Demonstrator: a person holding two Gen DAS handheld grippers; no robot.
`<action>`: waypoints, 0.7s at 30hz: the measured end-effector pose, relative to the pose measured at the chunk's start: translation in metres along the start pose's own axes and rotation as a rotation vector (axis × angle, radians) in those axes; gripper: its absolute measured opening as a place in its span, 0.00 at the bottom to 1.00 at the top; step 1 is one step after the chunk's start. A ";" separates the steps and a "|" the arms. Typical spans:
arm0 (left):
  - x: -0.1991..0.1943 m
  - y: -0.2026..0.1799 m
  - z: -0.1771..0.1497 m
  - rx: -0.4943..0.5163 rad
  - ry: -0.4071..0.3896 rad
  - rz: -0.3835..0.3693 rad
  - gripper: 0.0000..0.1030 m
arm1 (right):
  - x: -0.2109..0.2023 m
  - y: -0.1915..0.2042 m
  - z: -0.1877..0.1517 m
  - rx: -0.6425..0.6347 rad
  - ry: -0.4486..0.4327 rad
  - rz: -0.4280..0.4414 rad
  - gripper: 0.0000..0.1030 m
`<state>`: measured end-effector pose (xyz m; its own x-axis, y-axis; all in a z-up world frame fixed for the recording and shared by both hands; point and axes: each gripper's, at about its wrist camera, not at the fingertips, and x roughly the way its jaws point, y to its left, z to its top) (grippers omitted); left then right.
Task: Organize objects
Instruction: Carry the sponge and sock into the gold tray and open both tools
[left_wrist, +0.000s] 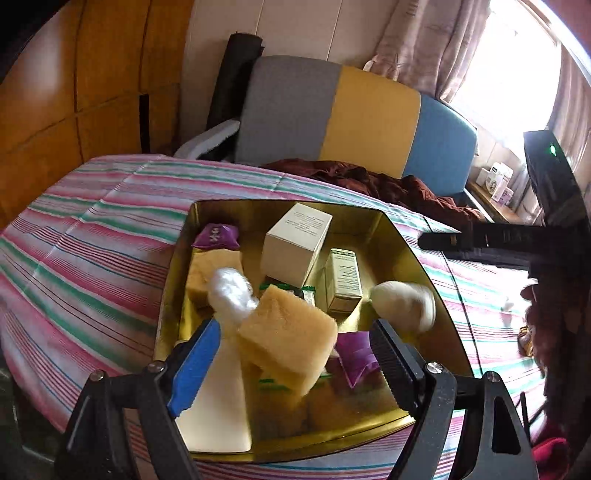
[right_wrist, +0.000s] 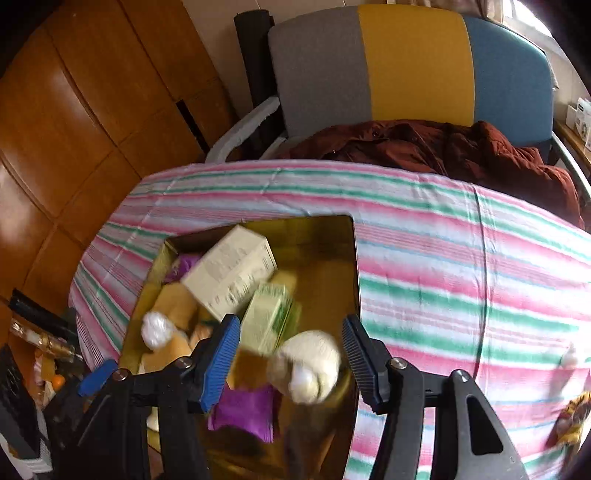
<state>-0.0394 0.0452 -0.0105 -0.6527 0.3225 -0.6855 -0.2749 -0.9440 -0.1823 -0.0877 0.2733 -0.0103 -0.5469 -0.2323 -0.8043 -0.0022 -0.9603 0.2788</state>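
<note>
Left wrist view looks down into the gold tray (left_wrist: 402, 251), which sits on the striped tablecloth (left_wrist: 92, 236) of the desk and already holds most of the things to be organized. A yellow sponge (left_wrist: 288, 336) lies tilted between the left gripper (left_wrist: 295, 358) fingers, touching neither the blue pad nor the black one; the jaws stand wide apart and grip nothing. Its slanted pose and slight blur suggest it is loose, resting on other items rather than set flat. Behind it are a second sponge (left_wrist: 212, 269), a white plastic-wrapped bundle (left_wrist: 231, 291), a purple sachet (left_wrist: 216, 236), a large cream box (left_wrist: 295, 245) and a smaller printed carton (left_wrist: 343, 280). A cream-white rounded object (left_wrist: 404, 304) lies near the tray's right wall, and another purple sachet (left_wrist: 354, 356) is just beside the sponge.

Gathering everything into one tray appears to be the point, so the items lie heaped and overlapping, not sorted.

Right wrist view shows the right gripper (right_wrist: 290, 363) likewise spread wide and empty, with the rounded object (right_wrist: 308, 363) between its fingers but apparently not pinched. This view alone shows the bare desk stretch right of the tray, a small patterned item (right_wrist: 570, 417) at its far right edge, and the maroon garment (right_wrist: 443, 147) on the chair (right_wrist: 413, 62). Only the left view shows the sponge fully and the window.
</note>
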 end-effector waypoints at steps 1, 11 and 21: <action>-0.004 -0.002 -0.001 0.006 -0.011 0.004 0.81 | -0.001 -0.001 -0.007 0.006 0.001 0.009 0.56; -0.027 -0.008 -0.003 0.035 -0.064 0.030 0.86 | -0.011 0.011 -0.050 -0.010 -0.017 -0.015 0.56; -0.033 -0.012 -0.009 0.054 -0.083 0.108 0.86 | -0.032 0.029 -0.078 -0.085 -0.135 -0.153 0.70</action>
<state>-0.0081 0.0454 0.0075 -0.7362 0.2256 -0.6381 -0.2360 -0.9692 -0.0703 -0.0047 0.2413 -0.0173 -0.6524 -0.0658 -0.7550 -0.0265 -0.9936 0.1095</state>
